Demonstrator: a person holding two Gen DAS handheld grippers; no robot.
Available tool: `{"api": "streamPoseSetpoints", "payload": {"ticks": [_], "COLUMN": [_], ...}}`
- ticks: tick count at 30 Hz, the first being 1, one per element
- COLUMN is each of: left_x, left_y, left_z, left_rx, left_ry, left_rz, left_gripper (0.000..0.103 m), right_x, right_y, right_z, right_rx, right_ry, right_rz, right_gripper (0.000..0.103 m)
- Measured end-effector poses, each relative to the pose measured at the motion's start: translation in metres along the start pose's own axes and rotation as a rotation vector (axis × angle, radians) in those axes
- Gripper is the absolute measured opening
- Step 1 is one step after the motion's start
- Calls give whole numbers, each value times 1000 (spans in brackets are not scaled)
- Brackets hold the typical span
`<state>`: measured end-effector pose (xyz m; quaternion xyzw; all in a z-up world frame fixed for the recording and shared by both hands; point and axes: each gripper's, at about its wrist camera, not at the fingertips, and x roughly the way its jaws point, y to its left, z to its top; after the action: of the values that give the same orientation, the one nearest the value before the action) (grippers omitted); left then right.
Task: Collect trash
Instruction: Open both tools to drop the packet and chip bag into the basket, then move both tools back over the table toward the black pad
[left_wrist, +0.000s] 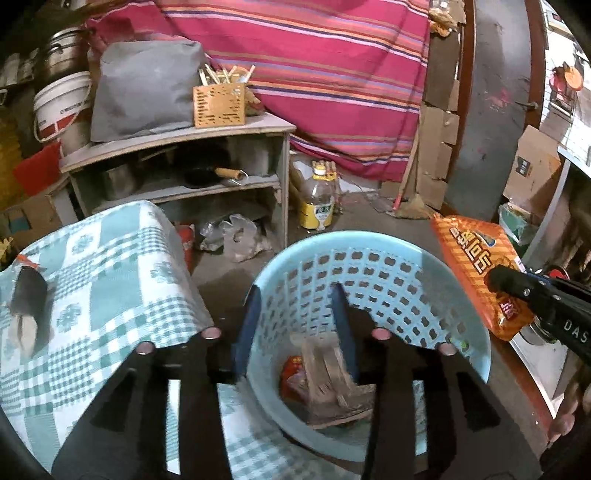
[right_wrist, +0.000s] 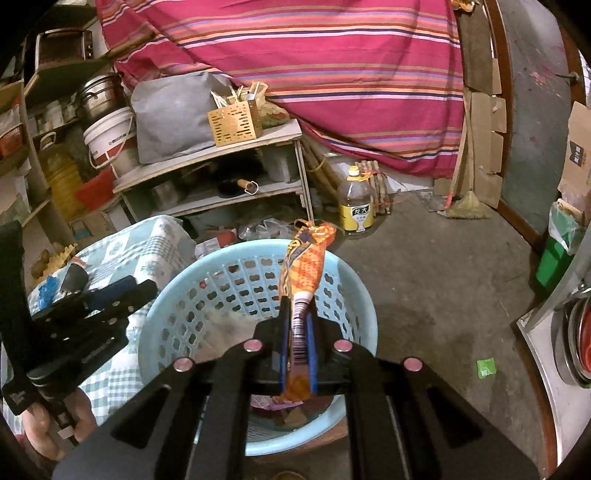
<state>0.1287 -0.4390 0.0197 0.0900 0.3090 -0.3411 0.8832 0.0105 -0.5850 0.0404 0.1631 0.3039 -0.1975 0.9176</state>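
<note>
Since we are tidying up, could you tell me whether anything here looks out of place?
Yes: a small green scrap of wrapper lies on the bare concrete floor, right of the pale blue perforated plastic basket, and crumpled clear plastic bags sit by the wooden shelf unit.

Cluttered home storeroom-kitchen: pots on wooden shelf, oil bottle, chopstick holder.

My left claw hides part of the blue basket; the brown wrapper at its bottom is blurred. A dark object on the checked cloth is smeared beyond telling. The orange packet is partly covered by my right claw. In the right wrist view, my claw's frame hides the basket's near side, and the green scrap is too small to identify.
</note>
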Motion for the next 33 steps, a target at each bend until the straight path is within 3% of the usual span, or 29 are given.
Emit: {"api": "streamPoseSetpoints", "payload": {"ticks": [2, 4, 11, 12, 13, 15, 20, 25, 33], "left_x": [-9, -20, -54, -59, -66, -77, -109, -141, -173], "left_y": [8, 18, 66, 76, 86, 106, 161, 227, 310], "left_z": [1, 2, -1, -2, -4, -7, -17, -34, -67], "left_rx": [-10, -26, -56, -61, -66, -77, -107, -168, -270], "left_ry": [-17, -41, -76, -79, -80, -82, -95, -93, -82], "left_rz": [17, 46, 151, 172, 192, 228, 326, 421, 517], "left_gripper": [53, 69, 86, 87, 88, 90, 96, 97, 97], "right_x": [1, 2, 13, 16, 18, 23, 26, 17, 30], "right_y": [6, 13, 35, 39, 41, 51, 76, 117, 208], "right_z": [0, 0, -3, -4, -5, -8, -8, -1, -9], "right_rx": [-6, -19, -37, -35, -33, -39, -78, -107, -186], "right_ry": [1, 5, 46, 58, 71, 79, 77, 7, 0], "right_rz": [6, 13, 31, 30, 31, 16, -61, -33, 77], "right_gripper": [8, 8, 10, 15, 35, 64, 67, 83, 87]}}
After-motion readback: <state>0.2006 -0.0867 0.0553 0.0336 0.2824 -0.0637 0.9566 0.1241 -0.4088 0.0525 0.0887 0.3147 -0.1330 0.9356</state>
